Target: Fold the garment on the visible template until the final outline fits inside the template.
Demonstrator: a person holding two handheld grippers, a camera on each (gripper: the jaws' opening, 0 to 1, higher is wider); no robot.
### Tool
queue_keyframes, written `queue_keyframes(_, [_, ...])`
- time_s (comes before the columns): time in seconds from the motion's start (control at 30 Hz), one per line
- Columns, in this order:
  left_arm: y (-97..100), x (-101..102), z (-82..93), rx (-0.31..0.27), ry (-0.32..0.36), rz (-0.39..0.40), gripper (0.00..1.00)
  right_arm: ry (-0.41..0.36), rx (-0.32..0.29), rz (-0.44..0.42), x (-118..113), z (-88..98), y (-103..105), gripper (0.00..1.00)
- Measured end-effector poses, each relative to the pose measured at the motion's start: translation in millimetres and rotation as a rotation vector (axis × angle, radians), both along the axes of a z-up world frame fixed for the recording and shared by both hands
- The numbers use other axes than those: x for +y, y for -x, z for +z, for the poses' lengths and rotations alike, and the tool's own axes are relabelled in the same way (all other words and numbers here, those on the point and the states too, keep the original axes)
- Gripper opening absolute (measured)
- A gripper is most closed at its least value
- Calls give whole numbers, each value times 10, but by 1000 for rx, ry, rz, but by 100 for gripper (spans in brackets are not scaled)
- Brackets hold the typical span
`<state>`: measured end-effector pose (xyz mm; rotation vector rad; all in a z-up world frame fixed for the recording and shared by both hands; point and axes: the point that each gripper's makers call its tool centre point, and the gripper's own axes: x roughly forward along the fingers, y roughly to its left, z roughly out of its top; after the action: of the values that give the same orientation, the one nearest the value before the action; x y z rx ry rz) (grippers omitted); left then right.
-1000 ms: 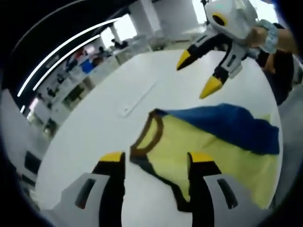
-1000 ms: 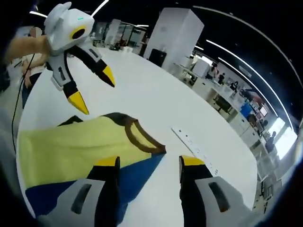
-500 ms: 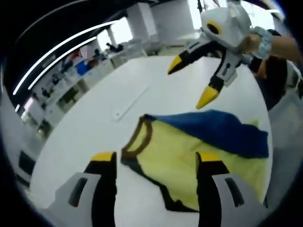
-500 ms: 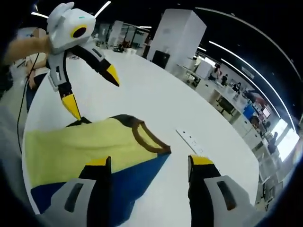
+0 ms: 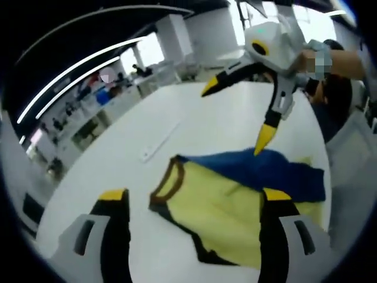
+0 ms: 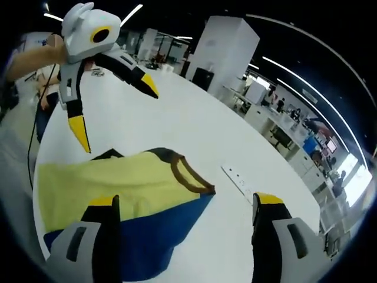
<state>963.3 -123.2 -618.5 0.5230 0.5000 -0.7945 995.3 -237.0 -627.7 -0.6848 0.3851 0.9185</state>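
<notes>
A sleeveless garment lies crumpled on the white table (image 5: pixel 194 112). Its yellow panel (image 5: pixel 218 203) has a brown collar (image 5: pixel 168 183) and dark armhole trim, and a blue panel (image 5: pixel 277 171) is folded over the far side. My left gripper (image 5: pixel 194 197) is open above the collar end, its jaws wide apart with nothing between them. My right gripper (image 5: pixel 235 115) hangs open over the far edge, its lower tip close to the blue cloth. From the right gripper view, the garment (image 6: pixel 106 183) lies under my open right gripper (image 6: pixel 185 200), and the left gripper (image 6: pixel 115 115) hovers open beyond it.
A narrow white strip (image 5: pixel 159 141) lies flat on the table beside the collar, also visible as the strip (image 6: pixel 241 180) in the right gripper view. A hand and sleeve (image 5: pixel 336 59) hold the far gripper. Desks, people and a white pillar (image 6: pixel 221 44) stand beyond the table's edge.
Both grippers' jaws have spread wider apart. Both cameras have shifted a little over the garment. The garment has not visibly moved.
</notes>
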Motion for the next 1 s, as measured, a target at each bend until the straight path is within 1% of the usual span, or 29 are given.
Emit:
queue_keyframes(0.07, [51, -14, 0, -1, 2, -5, 89, -5, 2, 2, -6, 8, 0, 95])
queue_keyframes(0.17, [52, -25, 27, -15, 9, -9, 94, -12, 15, -1, -7, -5, 97, 99])
queue_keyframes(0.2, [80, -22, 38, -18, 16, -6, 94, -12, 15, 2, -6, -6, 120, 100])
queue_keyframes(0.27, [108, -11, 51, -18, 28, 1, 94, -6, 19, 3, -21, -12, 158, 100])
queue_keyframes(0.37, [104, 25, 53, -24, 29, 13, 99, -11, 19, -3, -32, -7, 227, 100])
queue_keyframes(0.47, [171, 32, 59, -17, 47, 9, 99, -27, 34, -9, -37, -4, 270, 100])
queue_keyframes(0.53, [224, -23, 107, -7, 118, 5, 99, -32, 30, -18, -50, 0, 305, 100])
queue_keyframes(0.57, [232, -17, 121, -8, 130, 8, 99, -33, 31, -18, -56, -3, 326, 100])
queue_keyframes(0.77, [334, -16, 66, 7, 117, -12, 99, -50, 36, -30, -98, -3, 427, 100])
queue_keyframes(0.83, [389, -12, 68, 4, 120, -9, 99, -62, 54, -27, -100, 5, 486, 100])
queue_keyframes(0.87, [380, 0, 74, 5, 119, -4, 99, -68, 62, -30, -103, 7, 508, 100])
queue_keyframes(0.9, [393, 11, 95, 0, 129, -3, 99, -72, 74, -33, -113, 4, 546, 100])
queue_keyframes(1.0, [468, 30, 152, -6, 158, 1, 99, -80, 82, -38, -135, -1, 642, 100])
